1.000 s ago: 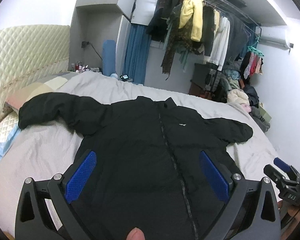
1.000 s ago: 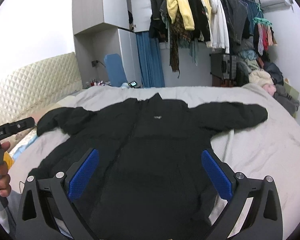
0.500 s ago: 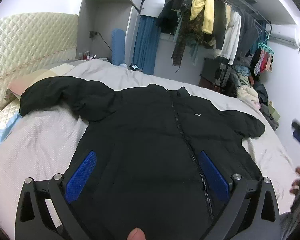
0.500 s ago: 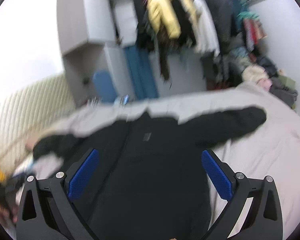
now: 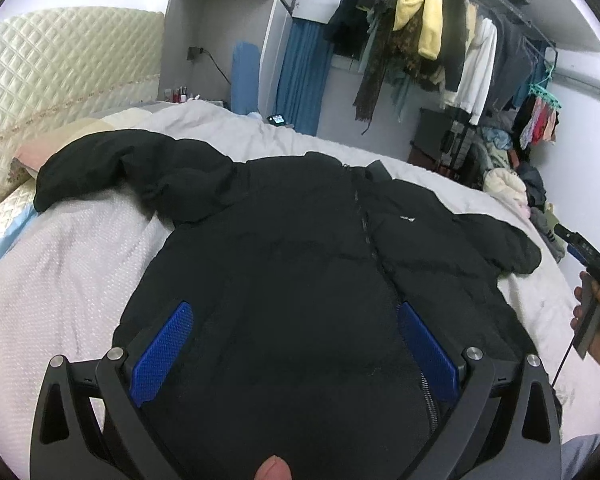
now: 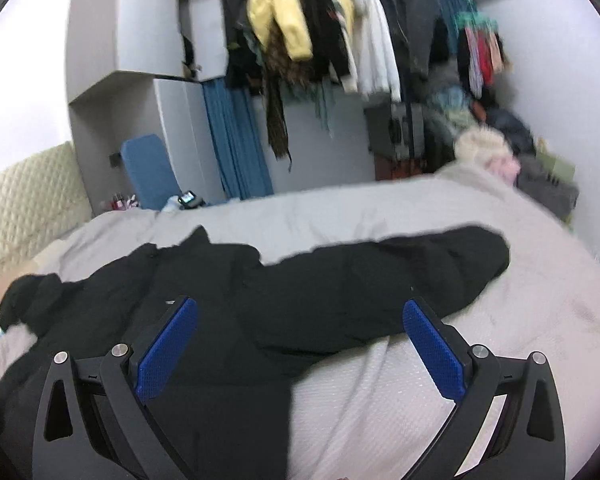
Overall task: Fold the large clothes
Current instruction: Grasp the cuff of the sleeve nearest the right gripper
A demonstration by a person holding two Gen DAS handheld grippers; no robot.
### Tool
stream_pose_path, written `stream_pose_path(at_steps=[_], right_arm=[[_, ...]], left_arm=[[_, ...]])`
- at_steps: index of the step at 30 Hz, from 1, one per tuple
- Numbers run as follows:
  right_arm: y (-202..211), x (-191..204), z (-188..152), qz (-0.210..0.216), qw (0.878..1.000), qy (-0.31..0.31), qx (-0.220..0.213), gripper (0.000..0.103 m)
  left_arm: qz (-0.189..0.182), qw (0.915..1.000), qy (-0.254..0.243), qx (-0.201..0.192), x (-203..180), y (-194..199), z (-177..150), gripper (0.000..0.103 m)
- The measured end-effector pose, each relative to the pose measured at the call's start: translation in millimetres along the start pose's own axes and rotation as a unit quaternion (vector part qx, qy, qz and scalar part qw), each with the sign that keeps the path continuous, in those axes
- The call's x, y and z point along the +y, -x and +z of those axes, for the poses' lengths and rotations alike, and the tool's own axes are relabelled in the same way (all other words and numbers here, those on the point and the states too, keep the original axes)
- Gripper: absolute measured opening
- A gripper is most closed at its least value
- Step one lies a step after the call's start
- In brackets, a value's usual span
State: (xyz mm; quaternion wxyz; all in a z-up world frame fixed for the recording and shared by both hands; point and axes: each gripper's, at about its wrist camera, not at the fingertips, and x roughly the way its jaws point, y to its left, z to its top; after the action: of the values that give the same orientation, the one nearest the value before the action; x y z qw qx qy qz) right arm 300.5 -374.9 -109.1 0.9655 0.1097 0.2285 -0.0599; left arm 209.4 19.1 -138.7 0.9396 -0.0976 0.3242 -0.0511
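A large black puffer jacket (image 5: 300,264) lies flat, front up, on a grey bed (image 5: 60,280), both sleeves spread out. My left gripper (image 5: 296,320) is open and empty above the jacket's lower body. My right gripper (image 6: 300,320) is open and empty above the jacket's right side, near the armpit of the right sleeve (image 6: 400,272). In the left wrist view the right gripper's handle (image 5: 592,264) shows at the far right, held in a hand. The jacket also shows in the right wrist view (image 6: 220,300).
A quilted cream headboard (image 5: 60,80) and pillows stand at the left. A rail of hanging clothes (image 5: 440,40) and a pile of clothes (image 5: 512,184) are beyond the bed. A blue chair (image 6: 148,172) and grey cabinet (image 6: 140,40) stand at the back.
My right gripper has swung to the right, from over the jacket's middle to over its right sleeve side. My left gripper has moved slightly closer over the jacket's lower body.
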Motion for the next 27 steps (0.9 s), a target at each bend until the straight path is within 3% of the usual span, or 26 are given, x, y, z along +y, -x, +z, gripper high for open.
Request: stream_pose_path(at_steps=[11, 13, 18, 22, 24, 27], right_arm=[[-101, -135, -1, -0.001, 0.99, -0.138, 0.029, 0.103], [-114, -162, -4, -0.012, 0.984, -0.174, 0.026, 0.103], [-133, -238, -22, -0.061, 0.957, -0.285, -0.008, 0.103], [-143, -282, -38, -0.05, 0.932, -0.357, -0.037, 0.097], [-147, -294, -41, -0.04, 0.926, -0.371, -0.052, 0.095], [-153, -299, -37, -0.037, 0.928, -0.367, -0.062, 0.093]], left_arm=[[0.004, 0.9997, 0.012, 0.021, -17, -39, -11, 0.103], [0.01, 0.9995, 0.014, 0.027, -20, -47, -12, 0.103], [0.029, 0.9985, 0.019, 0.042, -22, -66, -15, 0.103], [0.043, 0.9978, 0.02, 0.047, -23, -80, -15, 0.103], [0.048, 0.9975, 0.019, 0.048, -24, -87, -14, 0.103], [0.053, 0.997, 0.014, 0.054, -25, -94, -15, 0.103]])
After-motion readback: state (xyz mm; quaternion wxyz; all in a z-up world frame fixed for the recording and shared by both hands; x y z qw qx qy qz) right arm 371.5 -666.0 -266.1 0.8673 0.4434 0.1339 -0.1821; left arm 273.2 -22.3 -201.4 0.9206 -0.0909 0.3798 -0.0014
